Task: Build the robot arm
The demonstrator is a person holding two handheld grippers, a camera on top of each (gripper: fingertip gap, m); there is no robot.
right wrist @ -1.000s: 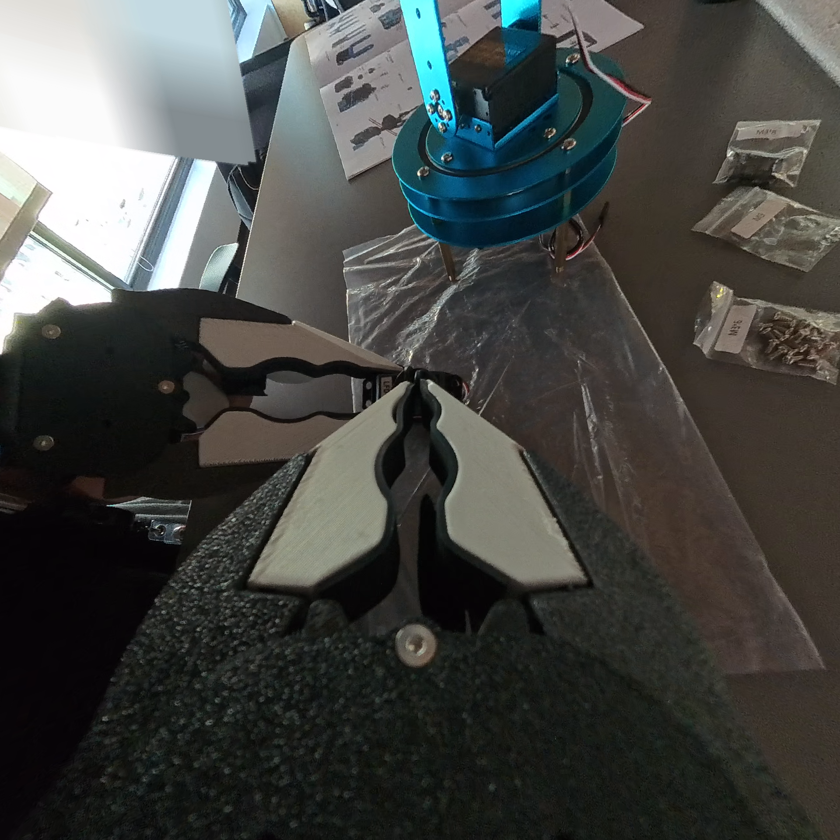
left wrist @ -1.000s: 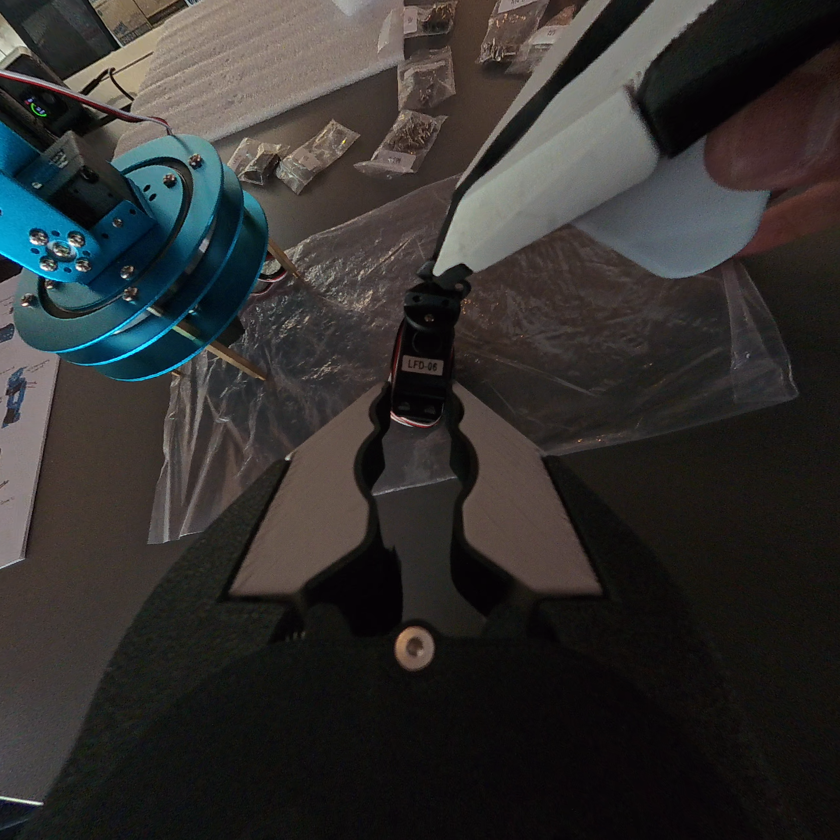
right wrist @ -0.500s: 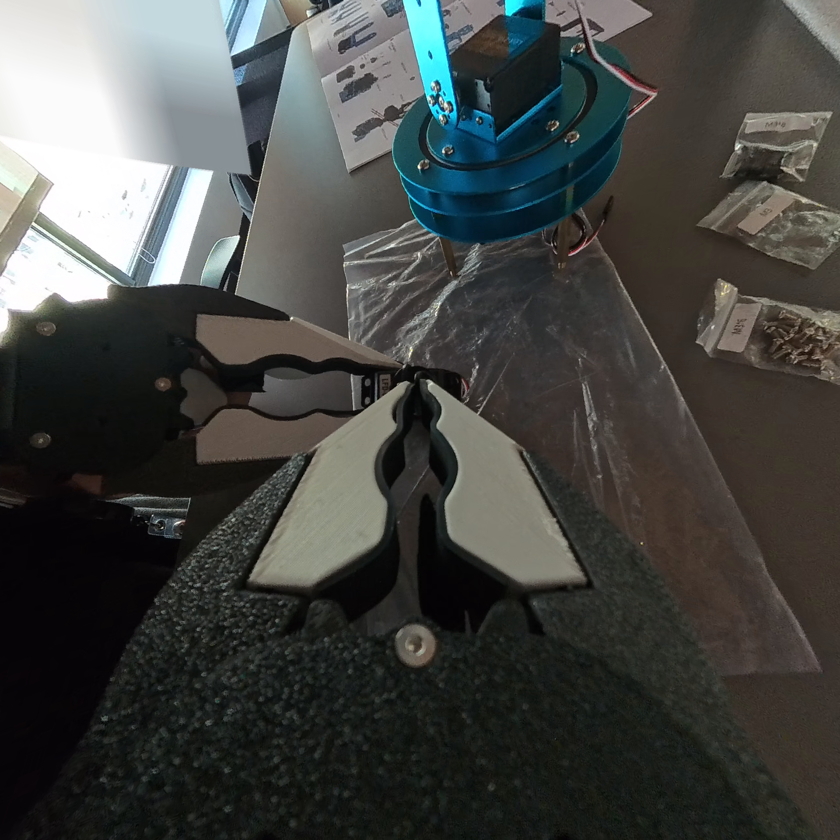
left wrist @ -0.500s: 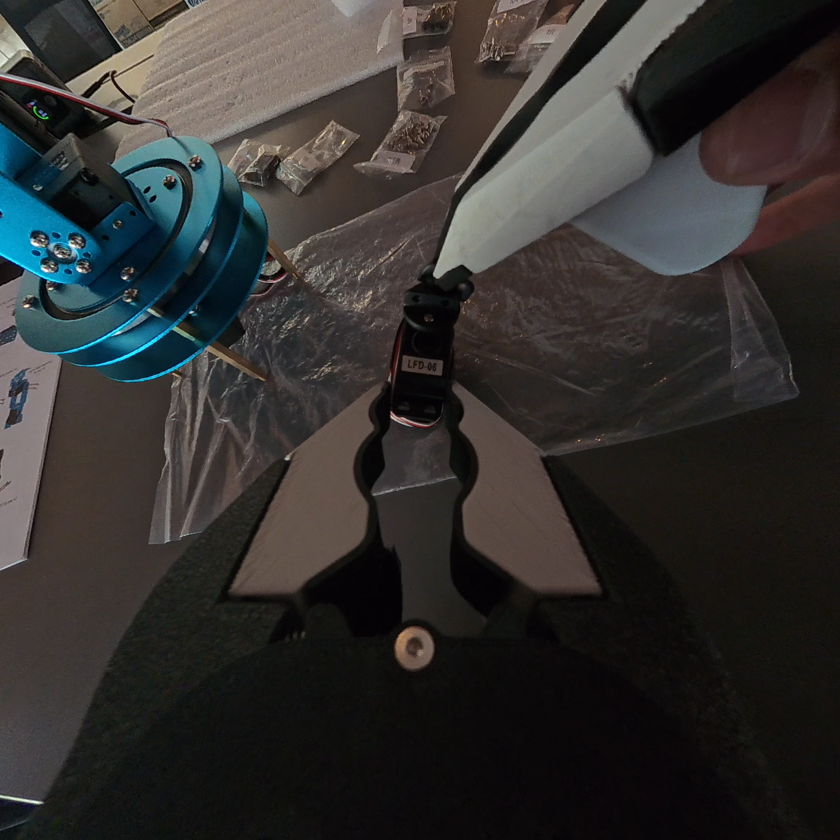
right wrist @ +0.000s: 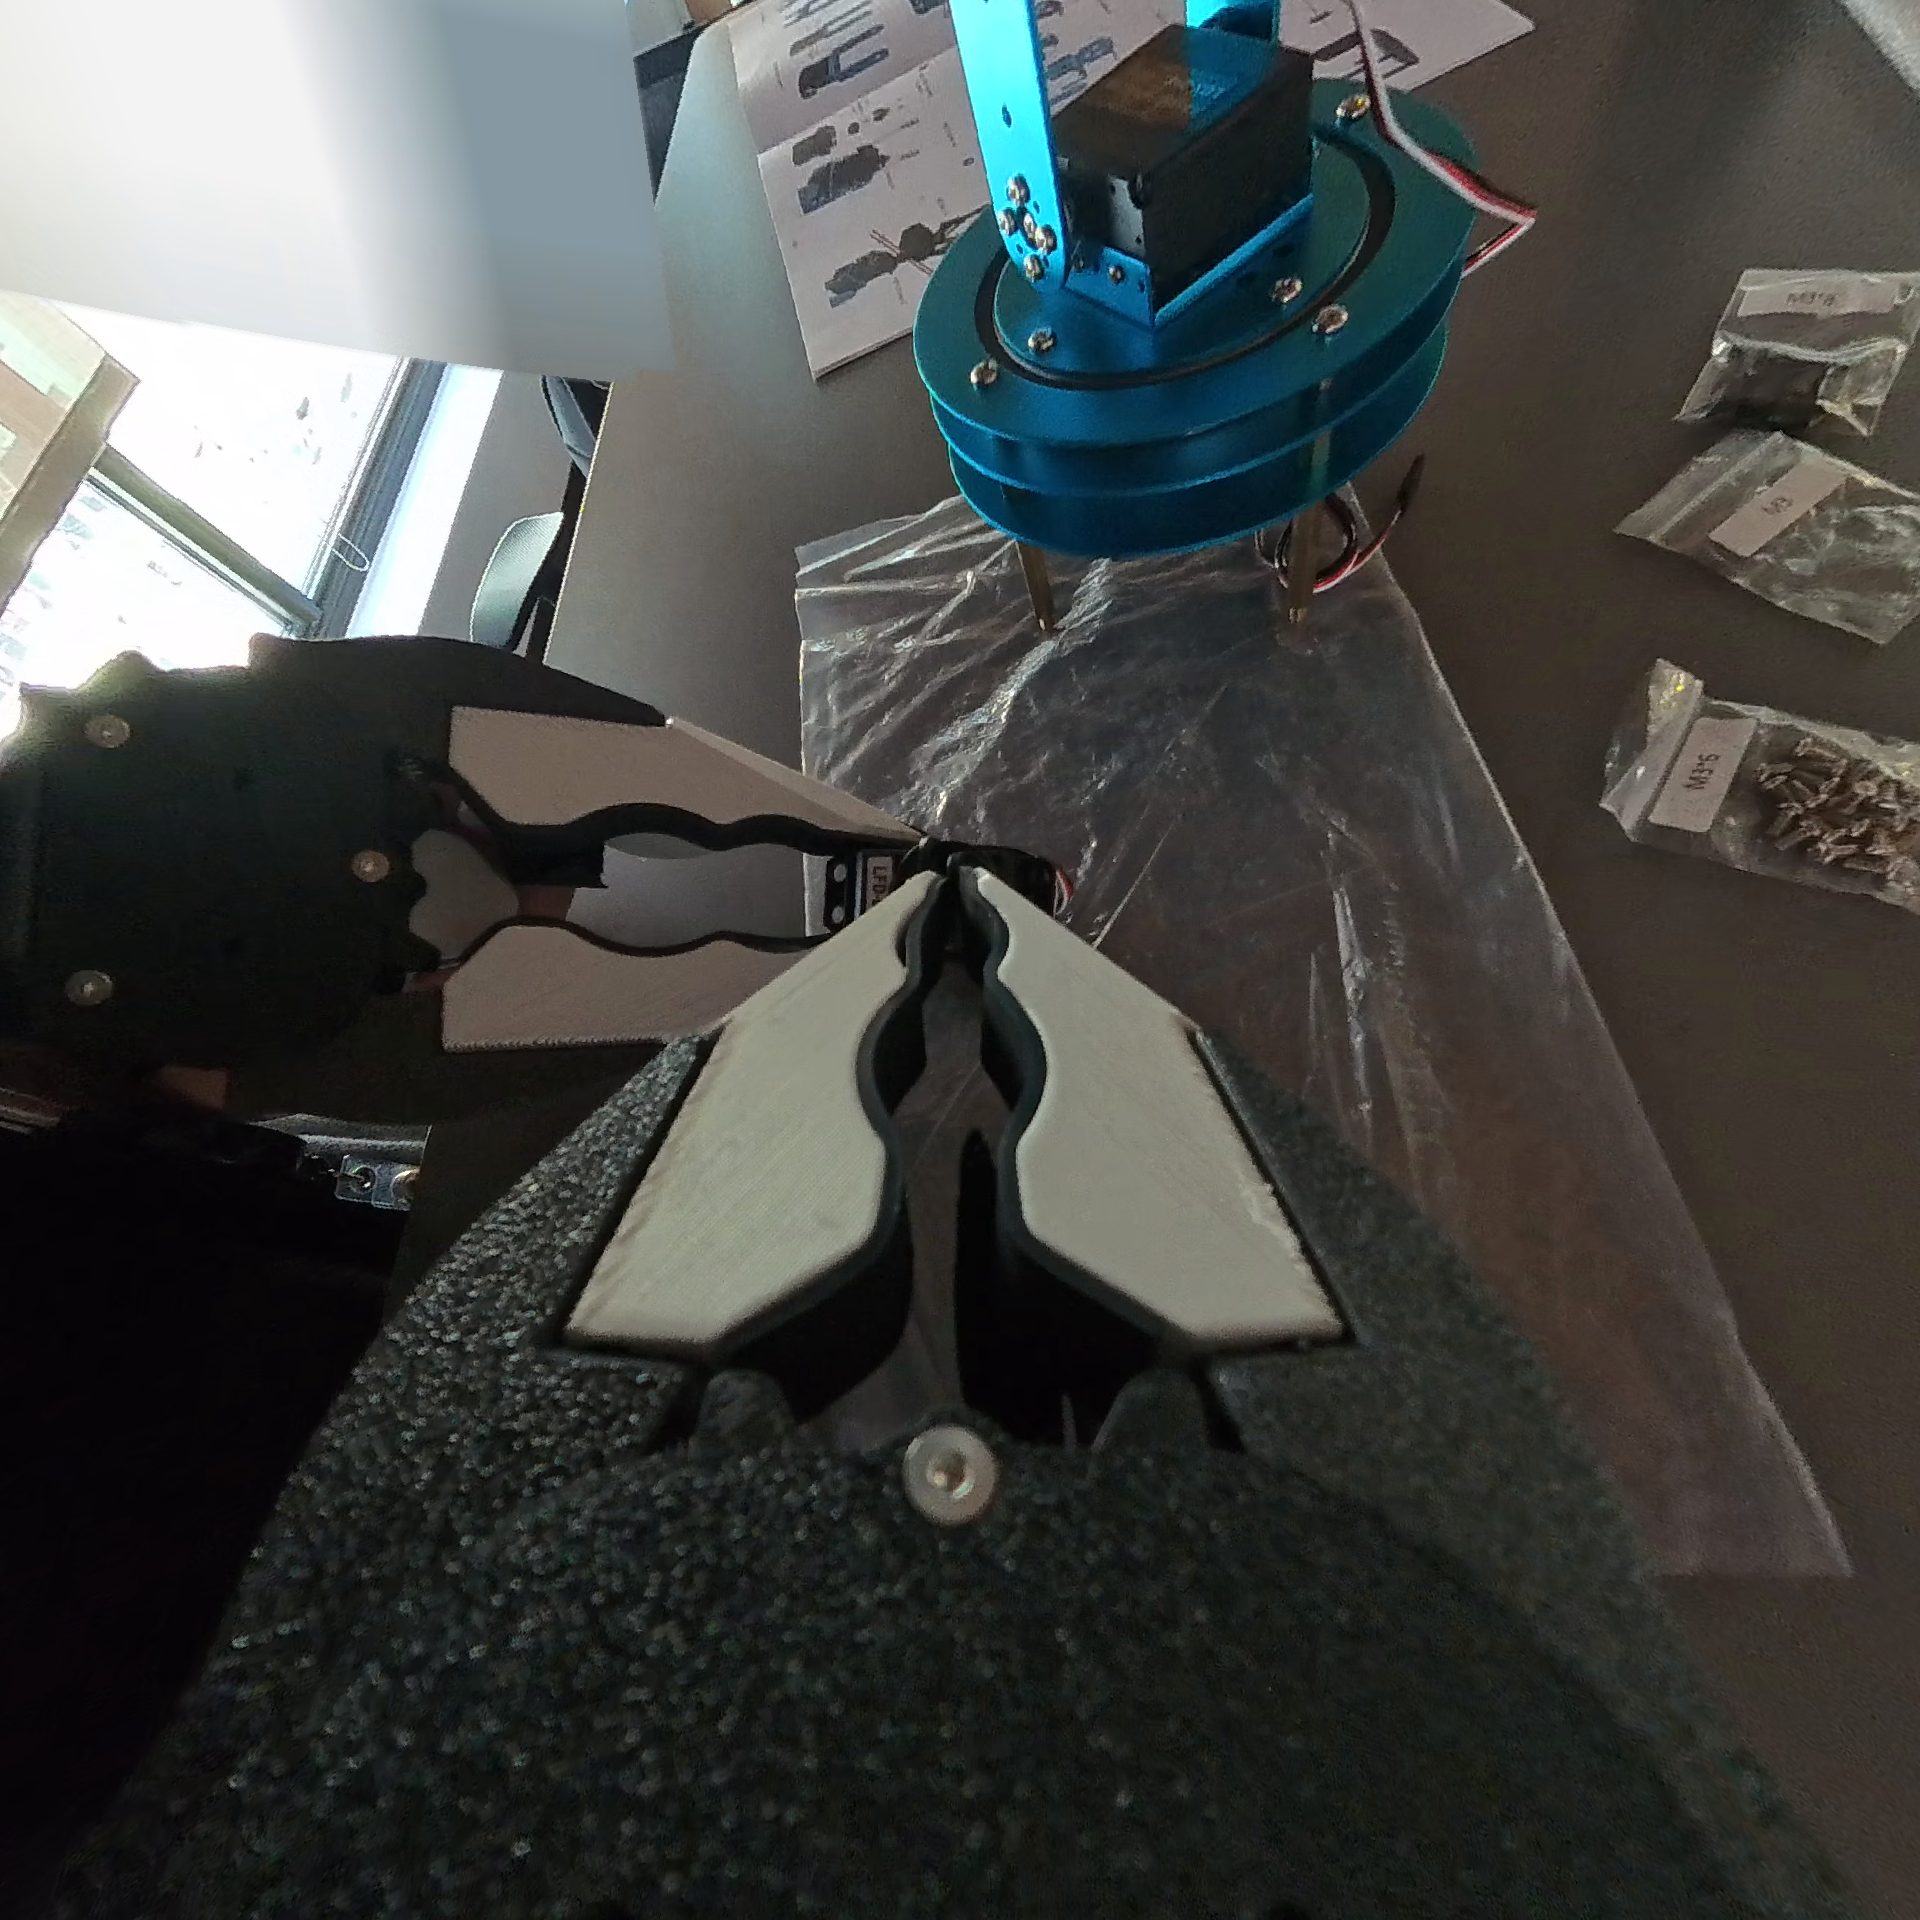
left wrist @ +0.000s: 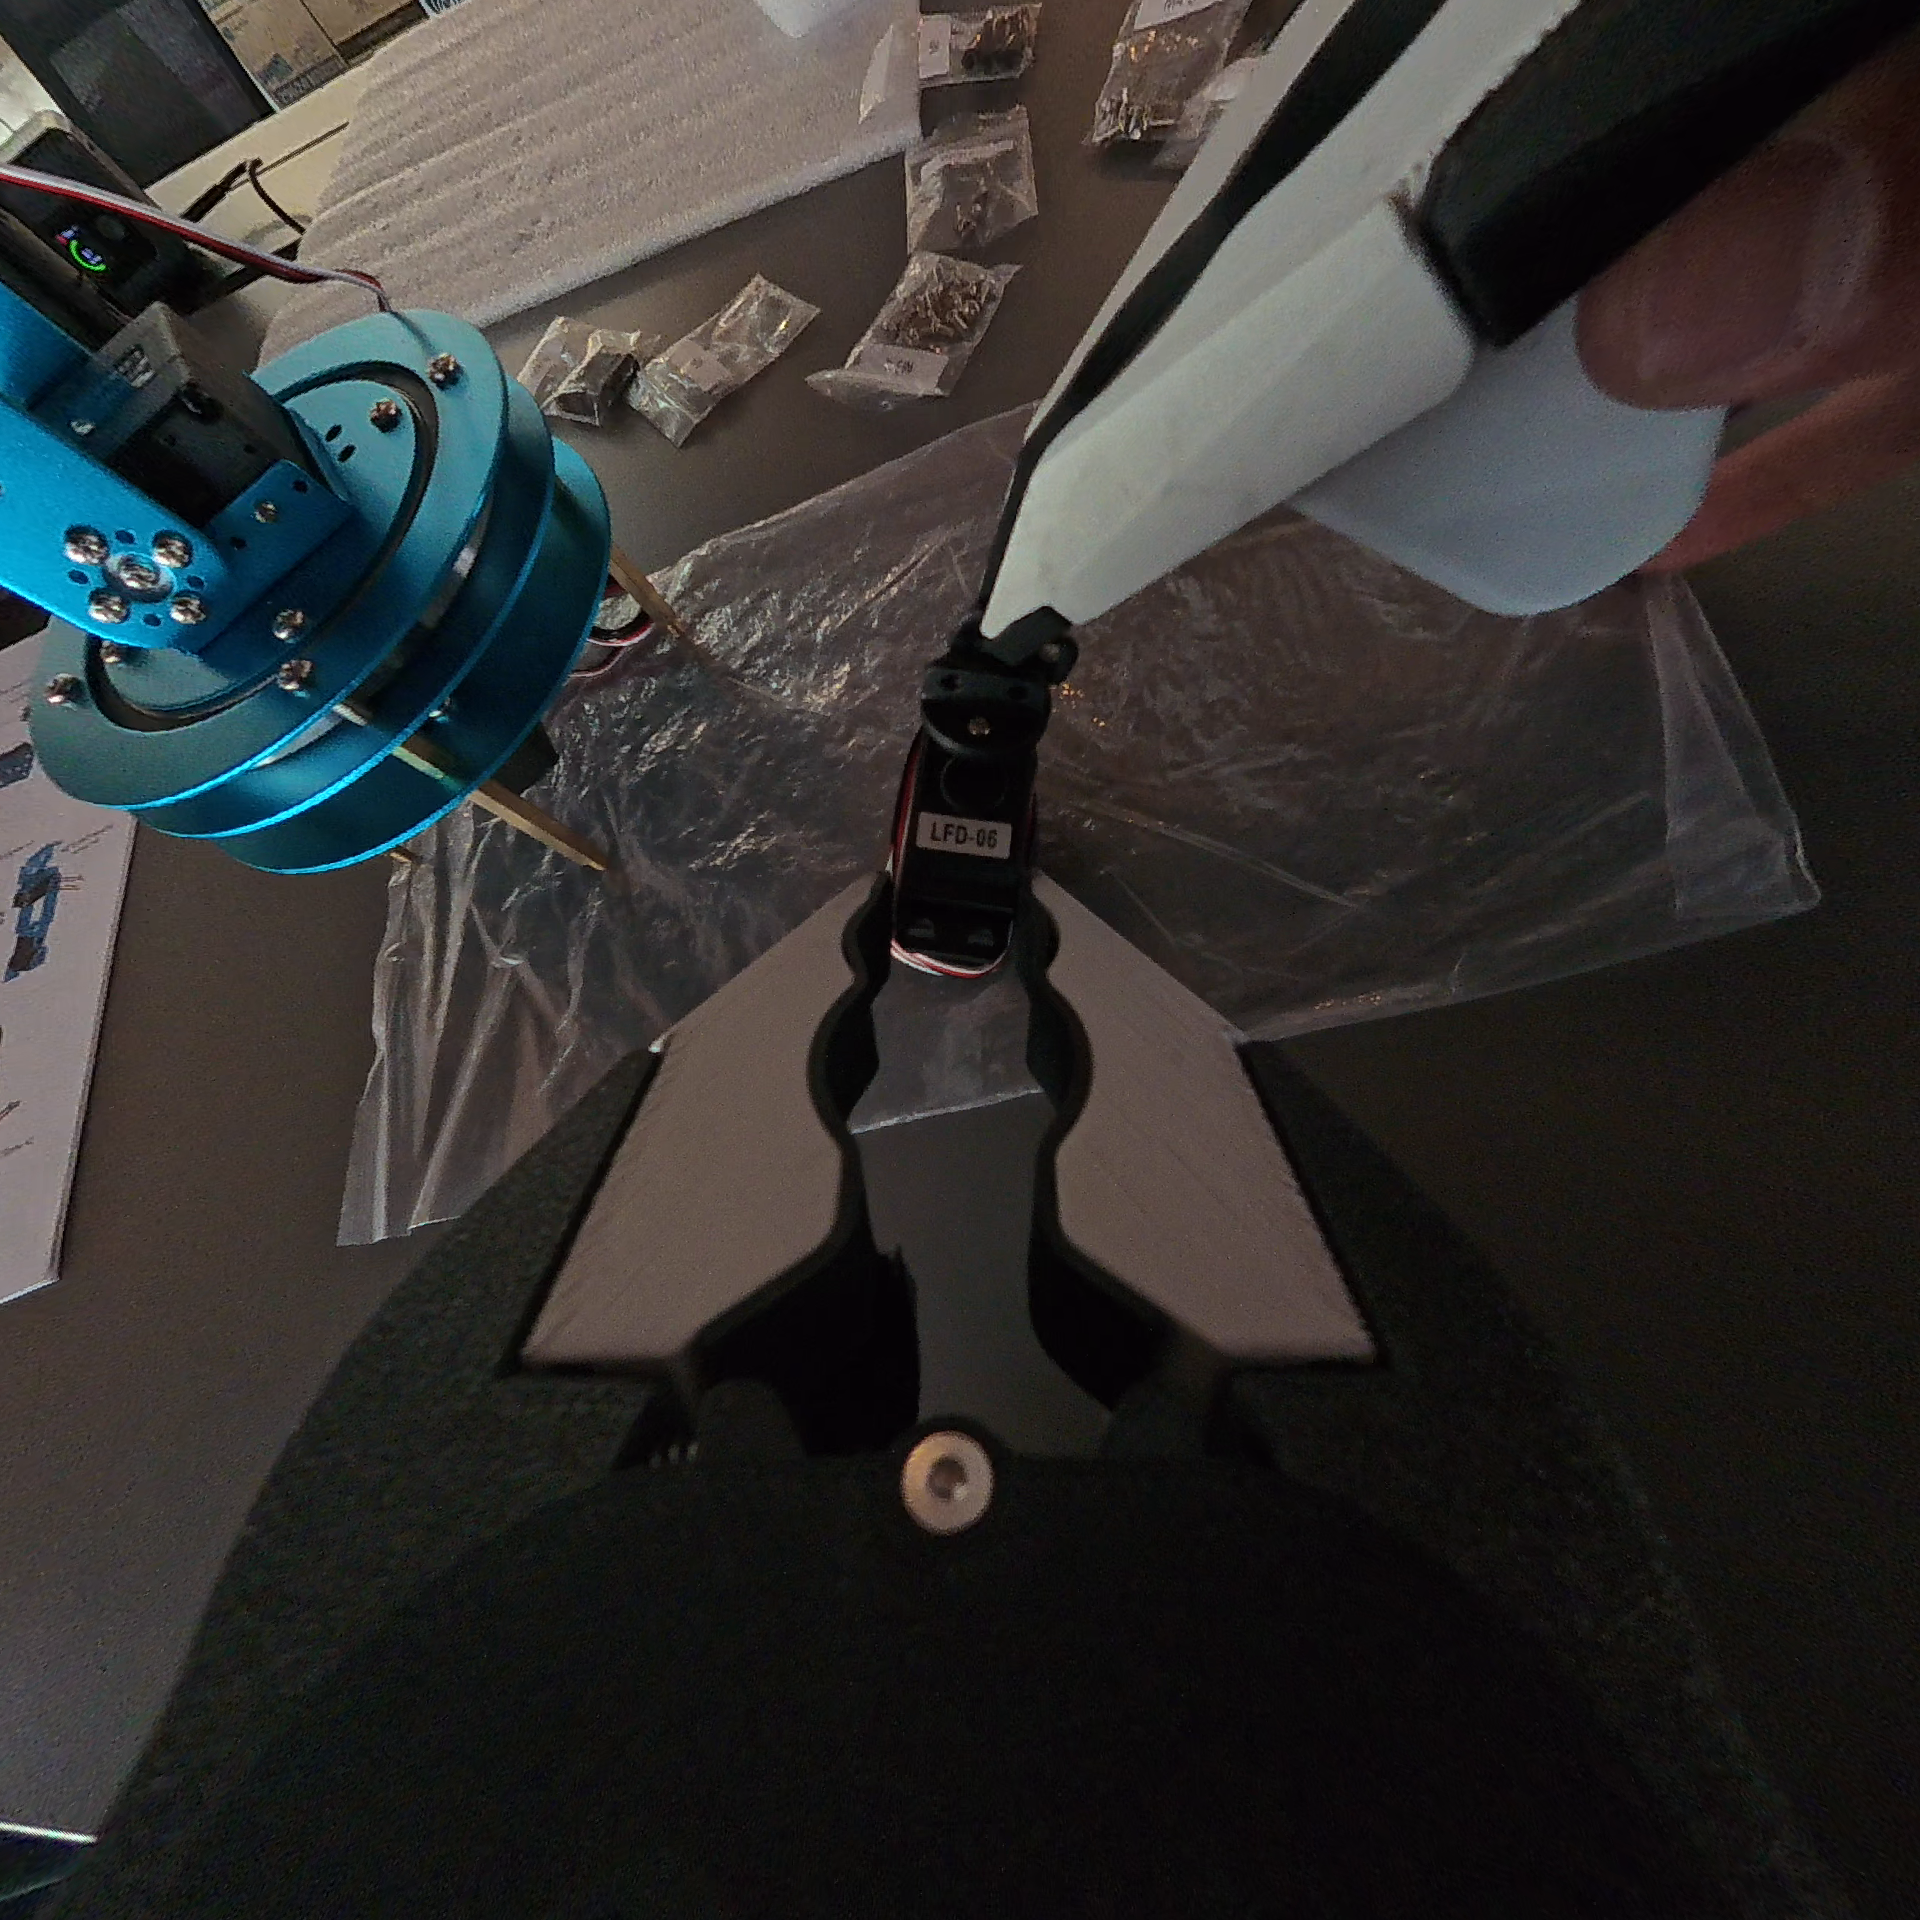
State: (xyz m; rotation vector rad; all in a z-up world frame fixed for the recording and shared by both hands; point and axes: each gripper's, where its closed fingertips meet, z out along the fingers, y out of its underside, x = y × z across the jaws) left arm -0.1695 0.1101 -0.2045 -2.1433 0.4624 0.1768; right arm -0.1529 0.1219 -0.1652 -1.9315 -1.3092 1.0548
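Note:
My left gripper [left wrist: 958, 914] is shut on a small black servo [left wrist: 966, 821] with a white label and red-white wires, held above a clear plastic bag [left wrist: 1351, 790]. My right gripper [right wrist: 951, 883] comes in from the upper right of the left wrist view [left wrist: 1016, 629]. It is shut on a small black piece [left wrist: 1003, 675] at the servo's far end. In the right wrist view the left gripper [right wrist: 864, 888] reaches in from the left with the servo [right wrist: 836, 888] between its fingers. A person's fingers [left wrist: 1766, 312] hold the right gripper.
A blue round metal base [left wrist: 312, 623] [right wrist: 1184, 416] with a servo and bracket stands on thin legs at the bag's far edge. Small bags of screws [left wrist: 914, 322] [right wrist: 1766, 800], a printed manual [left wrist: 42, 987] [right wrist: 862, 208] and a white foam sheet [left wrist: 582, 135] lie on the dark table [right wrist: 1662, 1039]. About 5 cm separates my left fingertips from my right.
Both grippers keep their hold on the servo. The right wrist view has shifted a little, so the blue base sits slightly lower and nearer in it.

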